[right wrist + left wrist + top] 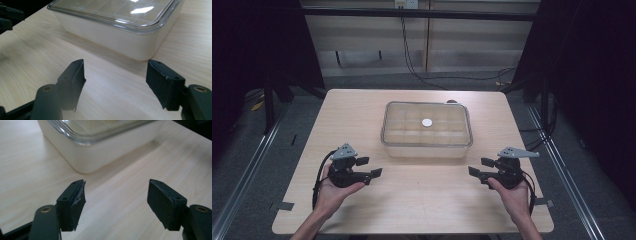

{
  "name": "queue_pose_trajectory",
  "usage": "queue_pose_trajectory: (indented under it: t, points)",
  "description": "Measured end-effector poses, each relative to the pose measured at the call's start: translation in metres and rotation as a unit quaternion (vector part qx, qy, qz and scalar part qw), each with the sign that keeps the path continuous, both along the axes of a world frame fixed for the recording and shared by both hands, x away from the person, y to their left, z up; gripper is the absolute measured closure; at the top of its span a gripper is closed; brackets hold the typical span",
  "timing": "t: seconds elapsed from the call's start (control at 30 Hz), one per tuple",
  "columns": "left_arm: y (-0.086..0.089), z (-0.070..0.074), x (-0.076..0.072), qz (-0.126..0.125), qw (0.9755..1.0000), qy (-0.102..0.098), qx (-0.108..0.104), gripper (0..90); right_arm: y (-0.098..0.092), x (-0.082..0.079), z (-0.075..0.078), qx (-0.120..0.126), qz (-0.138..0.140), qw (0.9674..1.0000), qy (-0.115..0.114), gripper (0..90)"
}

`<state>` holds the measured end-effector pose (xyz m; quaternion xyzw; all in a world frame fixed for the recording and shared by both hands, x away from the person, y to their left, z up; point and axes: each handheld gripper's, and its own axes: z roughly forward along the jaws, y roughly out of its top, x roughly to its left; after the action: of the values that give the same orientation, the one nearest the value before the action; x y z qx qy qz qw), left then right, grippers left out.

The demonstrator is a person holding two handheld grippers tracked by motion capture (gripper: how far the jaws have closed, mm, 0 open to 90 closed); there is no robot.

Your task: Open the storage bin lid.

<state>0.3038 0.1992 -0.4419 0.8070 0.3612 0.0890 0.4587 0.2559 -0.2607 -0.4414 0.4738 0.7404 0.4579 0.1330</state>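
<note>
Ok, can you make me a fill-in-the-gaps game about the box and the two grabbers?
1. The box sits on a wooden ____.
2. Its see-through lid is ____ the box.
3. The jaws of the left gripper and the right gripper are both ____.
4. Between each gripper's jaws there is ____.

Missing words: table; on; open; nothing

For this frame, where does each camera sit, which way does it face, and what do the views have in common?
High view: above the person's side, looking forward and down on the table; both forearms, left gripper and right gripper show.
Left gripper view: rides the left gripper, looking along its open jaws at a corner of the lidded box.
Right gripper view: rides the right gripper, open jaws facing another corner of the box.
Shared: all show the box and the wooden tabletop.
</note>
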Motion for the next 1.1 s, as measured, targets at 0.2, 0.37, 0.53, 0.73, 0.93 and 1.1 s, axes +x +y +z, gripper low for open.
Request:
queue_pose_trajectory:
  t: [0.2,0.37,0.53,0.73,0.93,1.1]
  points:
    - [-0.004,0.008,0.012,-0.006,0.9999,-0.007,-0.013,35.0,0.001,0.011,0.006,0.007,0.002,1.0000,-0.005,29.0]
    - [-0.001,0.011,0.018,0.000,0.9997,-0.011,-0.021,35.8,-0.001,0.018,0.007,0.013,-0.002,0.9999,-0.005,27.5]
    - [0.000,0.012,0.027,0.018,0.9998,-0.009,-0.007,31.0,0.001,0.031,0.011,0.008,0.001,0.9999,-0.007,25.6]
    - [-0.007,0.014,0.040,0.016,0.9998,-0.008,-0.005,28.8,0.003,0.043,0.014,0.004,0.001,1.0000,-0.007,24.2]
    - [-0.015,0.023,0.056,0.010,0.9998,-0.015,0.005,28.0,0.003,0.060,0.018,-0.001,0.005,1.0000,-0.004,22.6]
    - [-0.014,0.028,0.064,0.011,0.9998,-0.014,-0.005,27.6,0.002,0.069,0.020,0.002,-0.001,1.0000,-0.002,20.6]
